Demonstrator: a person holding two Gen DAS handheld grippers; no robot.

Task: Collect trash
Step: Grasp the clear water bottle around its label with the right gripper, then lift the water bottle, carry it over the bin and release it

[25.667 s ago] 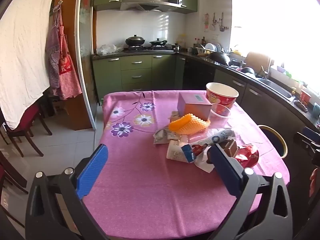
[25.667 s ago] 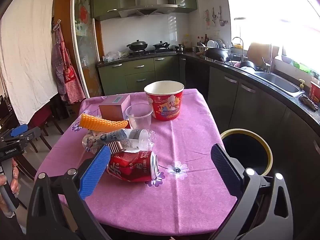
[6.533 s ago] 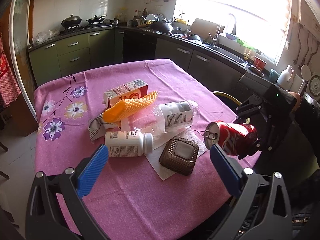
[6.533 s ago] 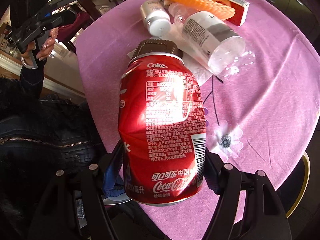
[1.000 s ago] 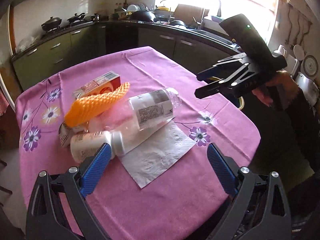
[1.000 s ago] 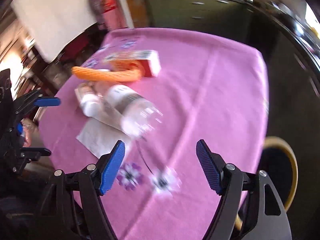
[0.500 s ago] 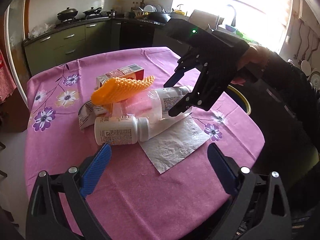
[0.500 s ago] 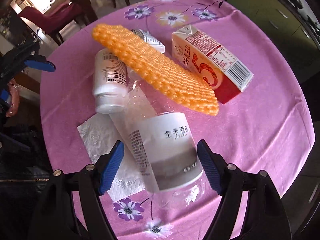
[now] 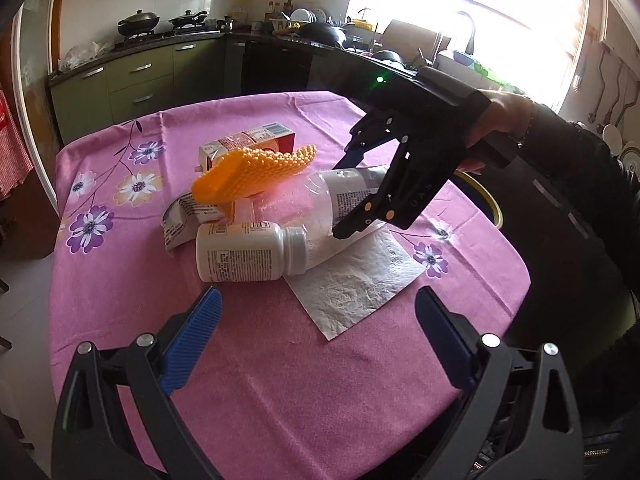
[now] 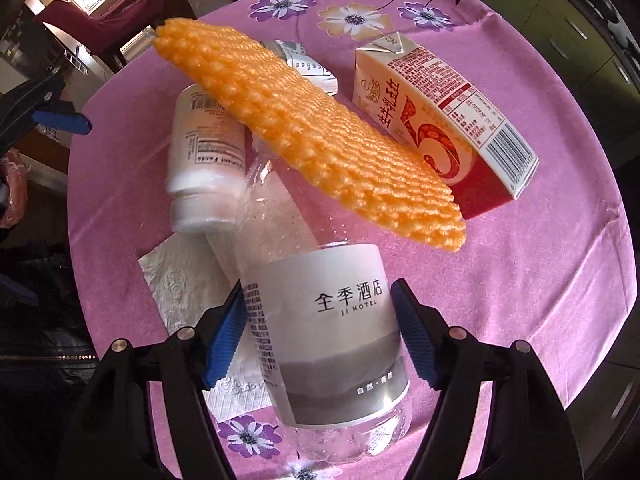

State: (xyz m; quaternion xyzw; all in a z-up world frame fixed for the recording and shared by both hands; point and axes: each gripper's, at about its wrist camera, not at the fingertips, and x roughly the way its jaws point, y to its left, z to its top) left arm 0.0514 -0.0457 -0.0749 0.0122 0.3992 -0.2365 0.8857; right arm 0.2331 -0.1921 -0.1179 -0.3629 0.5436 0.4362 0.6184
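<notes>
Nearest of all, the left gripper [image 9: 316,332] hangs over the near edge of the pink flowered tablecloth [image 9: 280,380] with its blue-padded jaws spread wide and nothing between them.

Just beyond it a white paper napkin [image 9: 352,284] lies flat on the cloth. On its left corner rests a white pill bottle [image 9: 248,252], lying on its side with its neck pointing right. Touching that neck is the clear plastic water bottle [image 10: 324,340], also on its side, its grey-and-white hotel label turned up.

The right gripper [image 10: 318,336] comes down on this bottle from above, steeply, held by a hand [image 9: 496,120] in a dark sleeve. Its jaws have just been closing a little; they straddle the labelled part of the bottle, the blue pads sitting right against either side of the label. Whether they press on it or only stand beside it I cannot tell. The bottle rests on the table.

An orange foam net sleeve [image 10: 304,140] lies across the bottle's narrow end. Under its left end sits a crumpled silver wrapper [image 9: 188,220]. Farther back lies a red-and-white milk carton [image 10: 444,124], and off the table's right edge shows the yellow rim of a bin [image 9: 486,200].
</notes>
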